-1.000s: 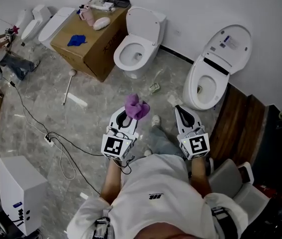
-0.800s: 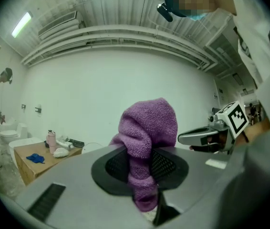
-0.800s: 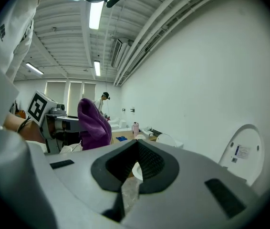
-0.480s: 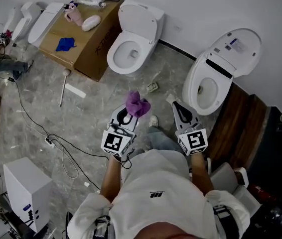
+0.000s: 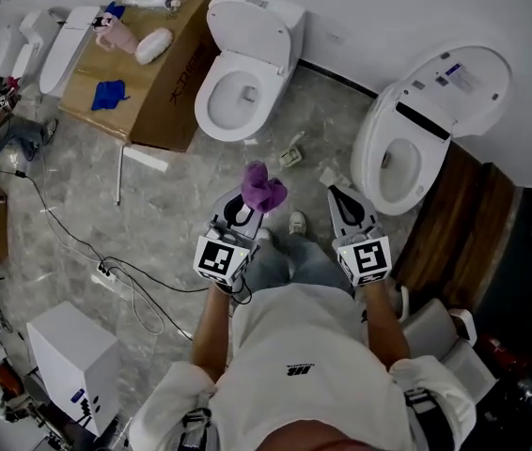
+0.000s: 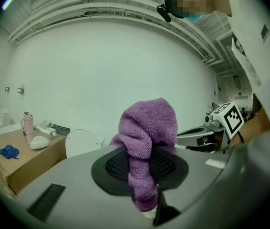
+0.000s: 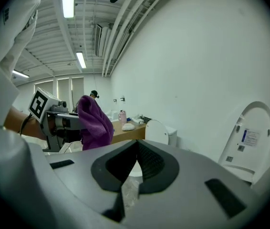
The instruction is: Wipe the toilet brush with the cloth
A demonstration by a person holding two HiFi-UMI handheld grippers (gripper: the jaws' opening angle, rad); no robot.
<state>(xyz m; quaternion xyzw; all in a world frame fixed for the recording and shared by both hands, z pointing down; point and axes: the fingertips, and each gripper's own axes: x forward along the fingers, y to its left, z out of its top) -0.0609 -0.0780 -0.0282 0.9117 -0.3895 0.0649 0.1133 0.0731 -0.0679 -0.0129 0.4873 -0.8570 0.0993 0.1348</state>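
My left gripper (image 5: 247, 205) is shut on a purple terry cloth (image 5: 263, 188), which bunches up above its tips. In the left gripper view the cloth (image 6: 147, 142) hangs pinched between the dark pads. My right gripper (image 5: 339, 197) is beside it at the same height, shut with nothing in it; its pads (image 7: 147, 163) meet in the right gripper view. Both are held in front of the person's body, above the grey floor. A thin white-handled stick (image 5: 119, 172) that may be the toilet brush lies on the floor at the left, well away from both grippers.
An open white toilet (image 5: 238, 73) stands ahead by the wall and a second one (image 5: 416, 130) at the right. A cardboard box (image 5: 134, 73) at the left bears a blue rag (image 5: 108, 94) and bottles. Cables (image 5: 125, 280) and a white unit (image 5: 73, 365) are at the lower left.
The floor, box and toilets have shifted in the head view as the person moves. Both grippers travel along side by side, the left still holding the purple cloth.
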